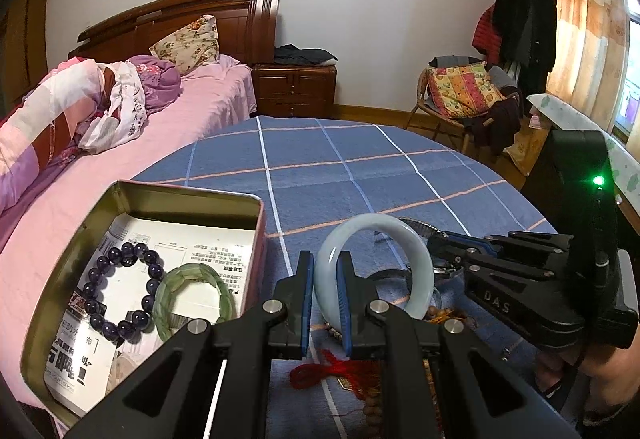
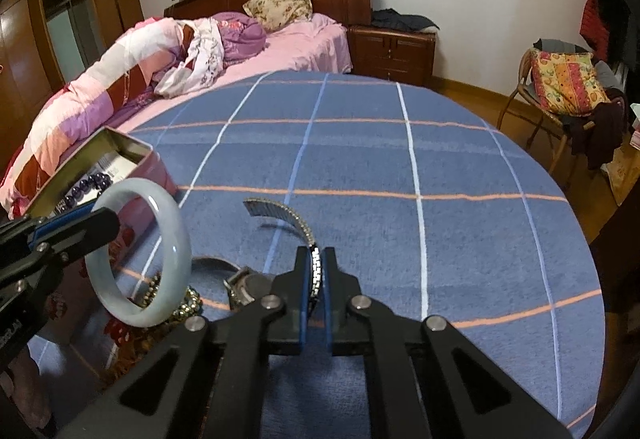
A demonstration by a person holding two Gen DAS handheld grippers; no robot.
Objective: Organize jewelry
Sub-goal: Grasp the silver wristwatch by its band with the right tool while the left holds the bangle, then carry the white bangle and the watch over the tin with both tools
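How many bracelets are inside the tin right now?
2: a dark bead bracelet at the tin's middle-left and a green bracelet beside it, to its right. The gripper may hide more.

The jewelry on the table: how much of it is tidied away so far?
Two bracelets, purple beads and a green one, lie in the tin. The left gripper holds a pale bangle; the right gripper grips a watch band. A red tassel and wooden beads remain.

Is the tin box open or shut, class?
Open: the tin box has no lid on; a purple bead bracelet and green bangle lie inside.
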